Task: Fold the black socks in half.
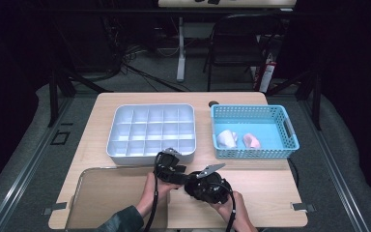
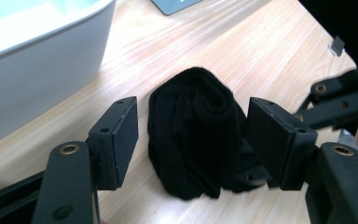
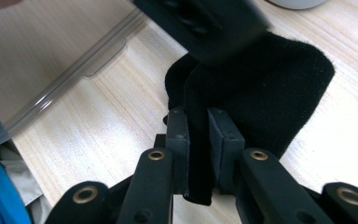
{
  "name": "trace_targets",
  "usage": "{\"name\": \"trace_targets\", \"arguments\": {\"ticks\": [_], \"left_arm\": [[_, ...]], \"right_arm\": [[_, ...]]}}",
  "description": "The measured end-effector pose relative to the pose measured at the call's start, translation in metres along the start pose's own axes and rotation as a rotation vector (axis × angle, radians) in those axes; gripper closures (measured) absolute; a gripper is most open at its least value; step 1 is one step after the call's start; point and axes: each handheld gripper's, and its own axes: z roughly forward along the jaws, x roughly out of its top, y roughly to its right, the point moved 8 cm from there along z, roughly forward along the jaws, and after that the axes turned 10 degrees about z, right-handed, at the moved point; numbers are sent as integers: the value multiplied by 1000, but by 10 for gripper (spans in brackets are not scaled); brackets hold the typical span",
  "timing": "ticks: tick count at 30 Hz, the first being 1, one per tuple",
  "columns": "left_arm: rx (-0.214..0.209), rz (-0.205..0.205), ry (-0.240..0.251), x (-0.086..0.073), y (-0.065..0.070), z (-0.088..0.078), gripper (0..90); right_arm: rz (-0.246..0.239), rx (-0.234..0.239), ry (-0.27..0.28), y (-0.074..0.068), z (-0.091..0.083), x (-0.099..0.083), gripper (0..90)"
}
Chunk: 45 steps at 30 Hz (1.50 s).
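Resting on a pale wooden table (image 1: 270,193), black sock (image 2: 193,130), right tool (image 3: 198,140) pinching it, left tool (image 2: 191,140) spread apart around it, dark room

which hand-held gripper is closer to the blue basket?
Right. The right hand-held gripper sits just in front of the blue basket, below its near-left corner; the left hand-held gripper is further left, by the white tray.

One black sock (image 2: 193,135), one white compartment tray (image 1: 150,129), one blue basket (image 1: 253,112), two hand-held grippers (image 2: 191,140).
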Motion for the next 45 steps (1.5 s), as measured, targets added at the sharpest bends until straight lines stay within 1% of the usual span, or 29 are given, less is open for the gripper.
{"name": "trace_targets", "arguments": {"ticks": [1,2,3,4,7,10,12,14,15,16,17,18,21,22,23,24,25,26,27,28,29,31,35,37,41,42,43,44,45], "left_arm": [[-3,-2,-9,-1,-1,3,348],[-5,-12,-14,-2,-3,5,350],[1,-27,-32,-4,-6,11,353],[2,-38,-42,-6,-8,13,356],[0,-45,-49,-8,-11,15,359],[3,-42,-53,-9,-11,17,381],[14,-26,-57,-10,-11,18,435],[22,-12,-66,-12,-11,18,446],[25,-12,-68,-12,-12,19,446],[26,-16,-68,-13,-12,19,446],[19,-19,-67,-13,-12,19,444],[17,-31,-66,-13,-13,19,444],[9,-42,-66,-14,-12,20,438],[5,-44,-67,-14,-12,20,433],[-9,-48,-78,-15,-12,20,427],[-18,-60,-79,-16,-13,21,423],[-25,-71,-80,-17,-13,22,414],[-26,-80,-84,-18,-14,23,402],[-36,-98,-84,-18,-15,23,389],[-41,-102,-81,-18,-15,23,386],[-39,-105,-81,-18,-14,23,388],[-42,-95,-89,-19,-14,23,393],[-47,-95,-96,-19,-12,23,415],[-46,-93,-95,-19,-13,23,423],[-55,-89,-88,-19,-12,23,465],[-61,-90,-87,-19,-12,23,476],[-71,-92,-89,-19,-12,23,489],[-80,-91,-87,-20,-12,23,513],[-76,-95,-81,-19,-12,23,527]], "right_arm": [[-3,-16,7,0,1,0,801],[-13,-24,1,-1,1,1,802],[-32,-44,11,-3,4,3,802],[-25,-43,6,-4,4,3,803],[-23,-43,6,-4,4,2,803],[-3,-35,17,-4,4,2,795],[-9,-56,33,-4,3,2,743],[-19,-76,24,-5,0,2,636],[-15,-80,20,-5,-2,2,616],[-4,-72,32,-4,-4,3,604],[3,-73,21,-2,-7,1,595],[5,-90,20,2,-8,0,596],[14,-90,9,6,-6,-6,662],[13,-97,4,6,-6,-7,679],[7,-102,8,5,-4,-7,692],[0,-101,-2,5,-4,-7,705],[10,-94,2,4,-3,-7,718],[6,-90,5,4,-1,-7,728],[7,-93,20,3,0,-6,734],[4,-99,4,2,0,-7,744],[0,-99,17,1,2,-7,749],[16,-96,17,0,2,-7,760],[16,-104,30,-1,5,-7,769],[21,-98,36,-2,6,-6,773],[0,-129,42,-2,9,-5,776],[2,-133,54,-3,10,-4,776],[-8,-138,47,-3,10,-4,776],[-7,-133,50,-4,10,-4,776],[-7,-129,51,-2,10,-3,776]]}}
